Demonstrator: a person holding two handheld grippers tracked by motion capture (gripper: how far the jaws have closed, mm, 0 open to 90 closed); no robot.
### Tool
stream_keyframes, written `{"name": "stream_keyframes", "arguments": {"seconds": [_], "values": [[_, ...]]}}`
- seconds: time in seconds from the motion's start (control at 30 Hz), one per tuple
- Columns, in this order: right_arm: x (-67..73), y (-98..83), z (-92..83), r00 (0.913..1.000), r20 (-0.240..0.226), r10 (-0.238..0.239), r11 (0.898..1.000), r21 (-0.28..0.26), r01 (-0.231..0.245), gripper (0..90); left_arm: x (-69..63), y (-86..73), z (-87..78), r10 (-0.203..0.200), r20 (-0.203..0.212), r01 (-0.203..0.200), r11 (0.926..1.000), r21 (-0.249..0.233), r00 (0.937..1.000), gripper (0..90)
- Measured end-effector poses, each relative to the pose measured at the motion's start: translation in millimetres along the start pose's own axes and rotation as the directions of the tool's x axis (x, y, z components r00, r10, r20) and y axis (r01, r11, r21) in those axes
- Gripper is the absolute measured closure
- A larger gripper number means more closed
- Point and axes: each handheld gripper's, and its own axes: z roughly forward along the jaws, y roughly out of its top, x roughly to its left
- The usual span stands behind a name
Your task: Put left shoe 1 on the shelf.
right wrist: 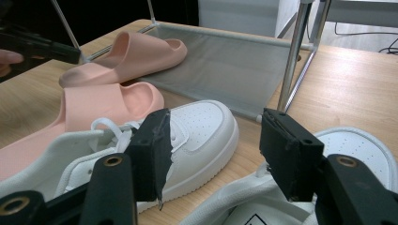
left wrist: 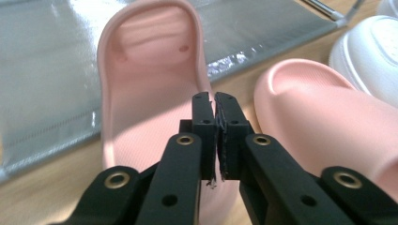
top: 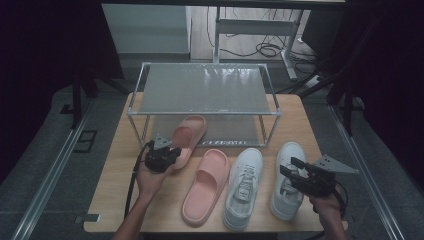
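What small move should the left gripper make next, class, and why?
Probably push on: the left gripper is shut at the heel of the pink slipper, whose toe already lies on the shoe rack's lower shelf; nudging it forward should seat it fully.

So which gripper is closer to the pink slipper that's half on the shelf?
Left. The left gripper sits right at the heel of the pink rubber slipper on the mesh rack's lower shelf. The right gripper hovers over the far white sneaker.
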Motion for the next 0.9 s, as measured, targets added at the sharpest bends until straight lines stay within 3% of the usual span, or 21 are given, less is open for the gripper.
{"name": "stream_keyframes", "arguments": {"seconds": [0.3,0.63,0.9], "values": [[0.0,-1.2,2.7,1.0,-0.001,0.003,1.0,0.008,-0.003,43.9,4.0,-9.0,-17.3,-0.007,0.04,0.006,0.9999,0.015,0.9992,90.0],[0.6,-1.4,3.9,1.0,-0.003,-0.003,1.0,0.01,0.003,43.9,6.7,-18.2,-31.0,0.012,0.052,-0.014,0.9991,0.039,0.9986,90.0],[1.2,-2.1,5.6,1.0,-0.004,-0.005,1.0,0.015,0.006,43.8,8.8,-28.0,-23.1,0.023,0.073,-0.032,0.9921,0.121,0.9971,90.0]]}}
